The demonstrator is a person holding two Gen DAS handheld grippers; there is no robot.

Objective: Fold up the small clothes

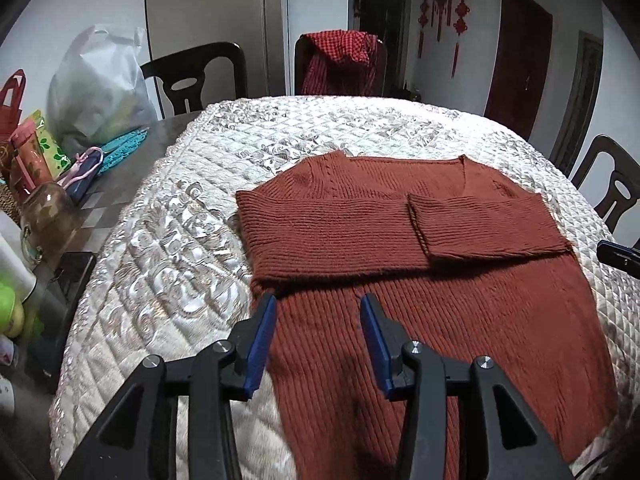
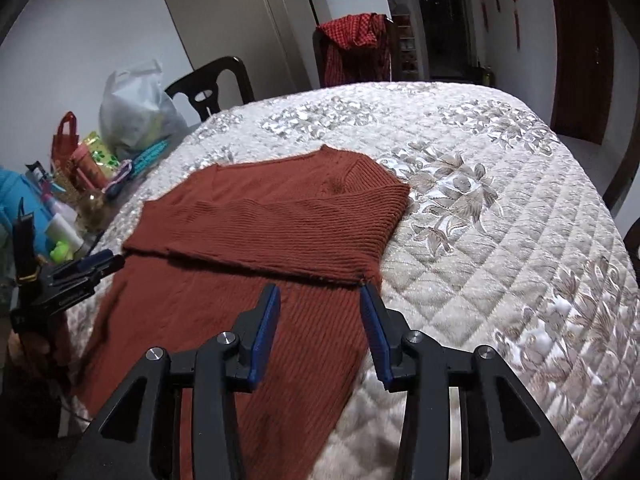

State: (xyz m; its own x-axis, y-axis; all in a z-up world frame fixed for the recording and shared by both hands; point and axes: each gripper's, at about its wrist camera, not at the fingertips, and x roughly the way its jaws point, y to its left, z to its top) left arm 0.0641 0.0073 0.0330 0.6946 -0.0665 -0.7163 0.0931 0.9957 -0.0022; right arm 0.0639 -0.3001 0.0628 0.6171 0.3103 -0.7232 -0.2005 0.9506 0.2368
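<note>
A rust-brown ribbed sweater (image 1: 420,280) lies flat on a quilted cream cover (image 1: 168,240) with a silvery floral pattern, spread over the surface. Both sleeves are folded across the chest: the left sleeve (image 1: 332,236) runs the width of the body as a long band, and the right sleeve's cuff end (image 1: 484,226) lies on top of it, just below the V-neck.

The left hand-held gripper (image 1: 318,304) hovers over the sweater's lower body, just below the folded left sleeve. Its blue-padded jaws stand apart with only knit beneath them, nothing pinched. Seen from the right wrist, the right hand-held gripper (image 2: 320,294) sits at the sweater's right edge, just below the same sleeve band; its jaws are apart too, and the pads press on nothing (the right pad hangs at the very edge of the knit, over the cover).

Left of the sweater, off the quilted cover, sits a clutter of things: a white plastic bag (image 1: 100,88), a red tote (image 1: 12,100), a green leaf-printed box (image 1: 50,148), a glass jar (image 1: 48,220) and teal hangers (image 1: 120,150). Beyond the sweater stand dark chairs, one draped with a red checked garment (image 1: 340,60). Red knot ornaments (image 1: 442,4) hang on the wall behind. No label or writing is legible anywhere.
</note>
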